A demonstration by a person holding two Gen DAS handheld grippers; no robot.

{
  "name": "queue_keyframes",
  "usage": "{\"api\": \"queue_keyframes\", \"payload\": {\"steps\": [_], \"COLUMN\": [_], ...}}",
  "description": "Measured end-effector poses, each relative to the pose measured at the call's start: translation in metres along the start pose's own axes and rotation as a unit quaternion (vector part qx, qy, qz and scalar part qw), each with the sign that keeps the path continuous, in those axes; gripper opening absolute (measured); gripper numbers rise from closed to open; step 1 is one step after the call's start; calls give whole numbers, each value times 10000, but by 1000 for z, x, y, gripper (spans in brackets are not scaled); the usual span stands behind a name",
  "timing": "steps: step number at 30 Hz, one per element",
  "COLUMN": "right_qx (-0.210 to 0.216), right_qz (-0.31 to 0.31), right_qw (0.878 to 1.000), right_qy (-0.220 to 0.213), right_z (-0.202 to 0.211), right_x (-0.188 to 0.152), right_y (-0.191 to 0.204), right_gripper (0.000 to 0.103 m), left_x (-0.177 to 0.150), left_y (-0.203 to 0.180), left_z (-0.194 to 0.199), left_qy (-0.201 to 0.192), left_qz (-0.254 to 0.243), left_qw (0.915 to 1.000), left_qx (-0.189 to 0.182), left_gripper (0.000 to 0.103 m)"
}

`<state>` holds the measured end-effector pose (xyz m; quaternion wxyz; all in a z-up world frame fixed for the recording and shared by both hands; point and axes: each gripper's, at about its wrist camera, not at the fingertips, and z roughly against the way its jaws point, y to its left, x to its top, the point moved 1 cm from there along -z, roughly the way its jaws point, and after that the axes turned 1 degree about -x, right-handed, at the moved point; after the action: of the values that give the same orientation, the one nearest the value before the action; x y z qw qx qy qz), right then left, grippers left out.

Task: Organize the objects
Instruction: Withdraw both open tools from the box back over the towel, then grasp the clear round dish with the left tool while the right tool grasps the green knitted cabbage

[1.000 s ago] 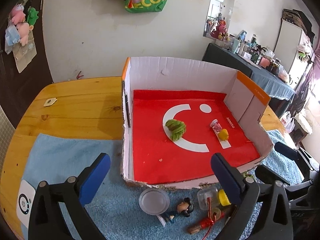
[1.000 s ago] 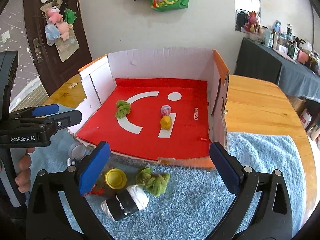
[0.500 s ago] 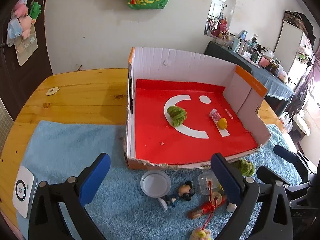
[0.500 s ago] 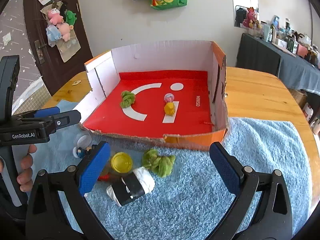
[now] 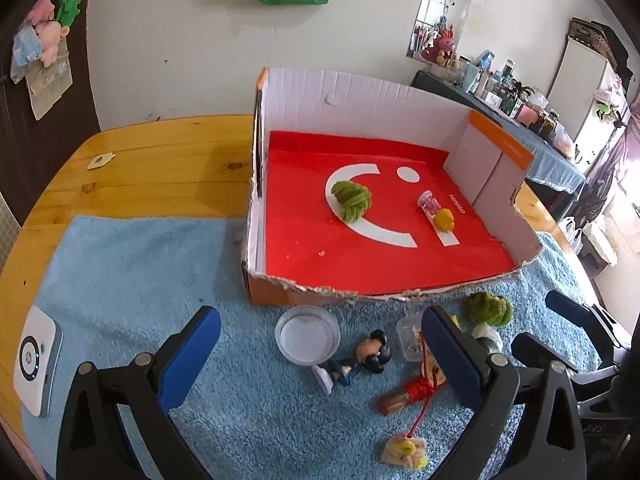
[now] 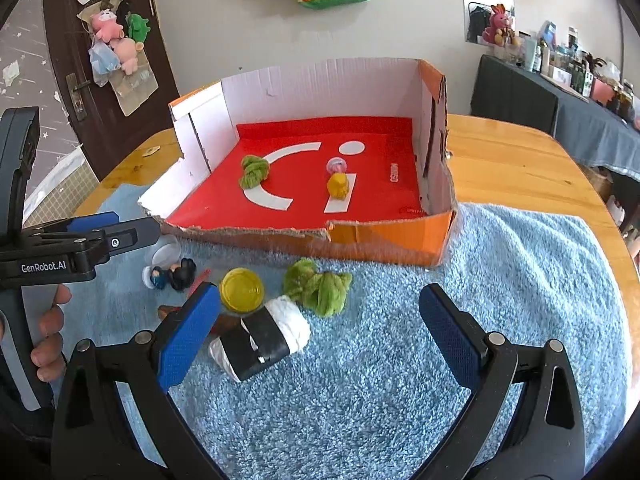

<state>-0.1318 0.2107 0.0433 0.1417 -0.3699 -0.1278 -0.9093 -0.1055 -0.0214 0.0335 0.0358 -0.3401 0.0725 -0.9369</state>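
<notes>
An open cardboard box (image 5: 496,168) (image 6: 320,92) with a red floor holds a green yarn ball (image 5: 352,200) (image 6: 253,171), a pink toy (image 5: 428,202) and a yellow toy (image 5: 444,220) (image 6: 337,185). On the blue towel in front lie a clear round lid (image 5: 307,334), a dark-haired figurine (image 5: 362,358) (image 6: 174,274), a yellow-lidded jar (image 6: 241,290), a green plush (image 6: 318,286) (image 5: 488,308), a black-and-white roll (image 6: 262,338) and a red-corded charm (image 5: 416,392). My left gripper (image 5: 320,360) and right gripper (image 6: 320,332) are open and empty above these.
A white device (image 5: 34,360) lies at the towel's left edge. The blue towel (image 6: 520,280) covers the near part of the wooden table (image 5: 160,160). A dark table with bottles (image 6: 560,100) stands at the right.
Both grippers have pulled back and up from the box, so the objects on the towel show more fully. Nothing was picked up.
</notes>
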Motion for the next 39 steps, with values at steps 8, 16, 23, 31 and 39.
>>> {"api": "queue_keyframes", "payload": {"steps": [8, 16, 23, 31, 39], "right_qx": [-26, -82, -194, -38, 215], "right_qz": [2, -63, -195, -245, -251], "right_qw": [10000, 9998, 9995, 9992, 9986], "right_qy": [95, 168, 175, 320, 410], "right_z": [-6, -13, -19, -32, -40], "right_x": [-5, -5, -2, 1, 1], "right_y": [0, -3, -10, -11, -8], "right_gripper": [101, 101, 101, 70, 50], "left_x": [-8, -11, -12, -12, -13], "left_y": [9, 19, 19, 17, 12], "left_z": [-10, -20, -29, -35, -36], "left_qy": [131, 203, 244, 279, 317], "left_qz": [118, 221, 155, 107, 34], "left_qw": [9998, 9994, 9992, 9993, 9995], "left_qx": [62, 188, 270, 212, 17], "left_gripper": [102, 102, 101, 95, 84]}}
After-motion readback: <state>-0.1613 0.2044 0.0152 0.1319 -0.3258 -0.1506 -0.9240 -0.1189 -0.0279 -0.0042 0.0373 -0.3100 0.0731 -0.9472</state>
